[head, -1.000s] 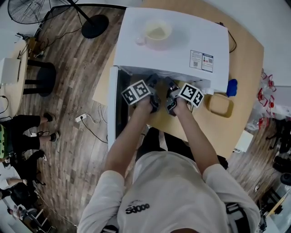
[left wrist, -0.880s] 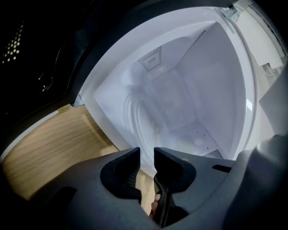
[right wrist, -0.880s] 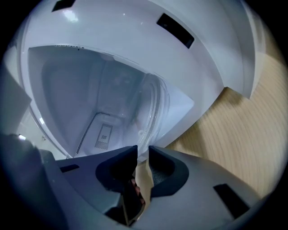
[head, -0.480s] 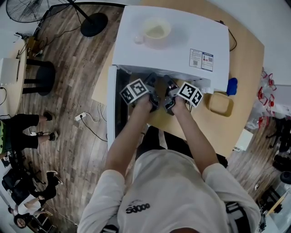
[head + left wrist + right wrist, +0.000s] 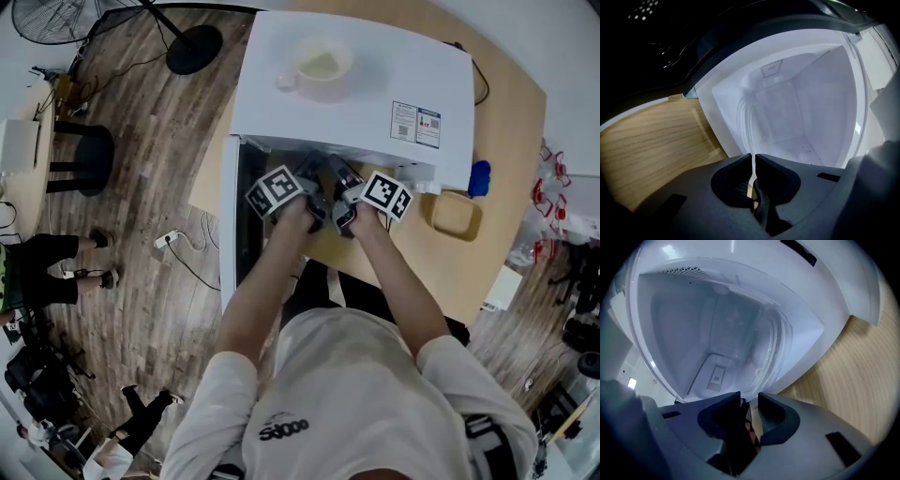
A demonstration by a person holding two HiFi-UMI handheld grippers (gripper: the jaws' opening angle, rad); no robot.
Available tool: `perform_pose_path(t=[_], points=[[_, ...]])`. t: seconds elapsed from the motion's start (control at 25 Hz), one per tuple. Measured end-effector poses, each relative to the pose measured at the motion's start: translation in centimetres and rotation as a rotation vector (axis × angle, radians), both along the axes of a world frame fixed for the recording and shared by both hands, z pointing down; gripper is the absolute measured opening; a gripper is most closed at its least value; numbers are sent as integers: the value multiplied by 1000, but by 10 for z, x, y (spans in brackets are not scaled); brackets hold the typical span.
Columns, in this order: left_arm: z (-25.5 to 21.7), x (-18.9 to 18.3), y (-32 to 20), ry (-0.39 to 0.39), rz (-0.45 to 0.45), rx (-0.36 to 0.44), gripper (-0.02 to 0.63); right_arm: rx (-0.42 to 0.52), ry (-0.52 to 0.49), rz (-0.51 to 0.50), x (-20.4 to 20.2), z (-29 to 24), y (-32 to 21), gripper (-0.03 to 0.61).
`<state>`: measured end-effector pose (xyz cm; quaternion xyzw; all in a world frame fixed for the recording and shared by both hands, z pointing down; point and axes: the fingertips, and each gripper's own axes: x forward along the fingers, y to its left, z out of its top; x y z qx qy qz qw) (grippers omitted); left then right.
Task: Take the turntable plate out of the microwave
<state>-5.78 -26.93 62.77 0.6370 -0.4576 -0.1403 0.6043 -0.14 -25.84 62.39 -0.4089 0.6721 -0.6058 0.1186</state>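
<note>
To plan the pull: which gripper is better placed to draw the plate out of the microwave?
Left. The left gripper has just been closing its jaws and pinches the rim of the plate. The right gripper has just been opening its jaws; the rim looks loose between them.

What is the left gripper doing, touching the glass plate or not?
Touching. In the left gripper view the jaws of the left gripper, which have just been closing, pinch the thin rim of the turntable plate, with no gap on either side.
</note>
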Motion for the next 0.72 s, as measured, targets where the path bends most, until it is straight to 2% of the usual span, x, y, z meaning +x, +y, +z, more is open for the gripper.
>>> perform_pose_path(t=[0.2, 0.32, 0.6, 0.72], points=[[-5, 3, -1, 6, 19, 32, 37, 35, -38, 2, 1, -1, -7, 97], [-8, 6, -3, 14, 31, 56, 37, 46, -69, 21, 4, -1, -11, 57], [-10, 8, -3, 14, 52, 89, 38, 24, -182, 73, 8, -1, -10, 34], [-9, 8, -3, 42, 37, 82, 57, 31, -203, 88, 8, -3, -9, 29]])
